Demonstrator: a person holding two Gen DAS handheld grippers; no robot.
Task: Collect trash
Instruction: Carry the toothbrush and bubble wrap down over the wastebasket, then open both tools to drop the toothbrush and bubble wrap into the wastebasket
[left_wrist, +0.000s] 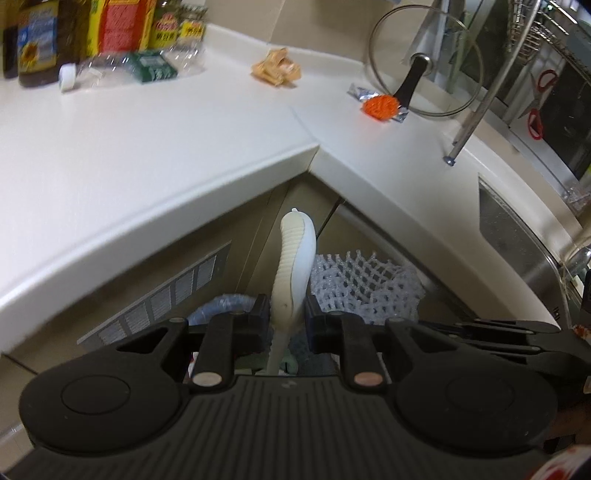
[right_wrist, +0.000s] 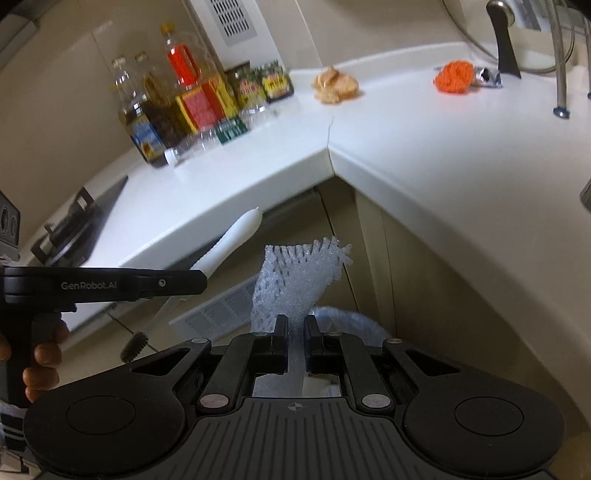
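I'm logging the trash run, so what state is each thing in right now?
Left gripper: shut on the toothbrush, held below the counter edge.
Right gripper: shut on the foam net.
Plastic bottle: lying on its side, cap on.
Orange mesh: on the counter, untouched.
Brown wrapper: crumpled on the counter.

the white ribbed brush handle (left_wrist: 293, 266) disappears below the left gripper's fingers (left_wrist: 258, 314). the blue-lined bin rim (right_wrist: 343, 317) beyond the right gripper's fingertips (right_wrist: 280, 328) is mostly covered. labels on the blurred condiment bottles (right_wrist: 177, 110) are unreadable.
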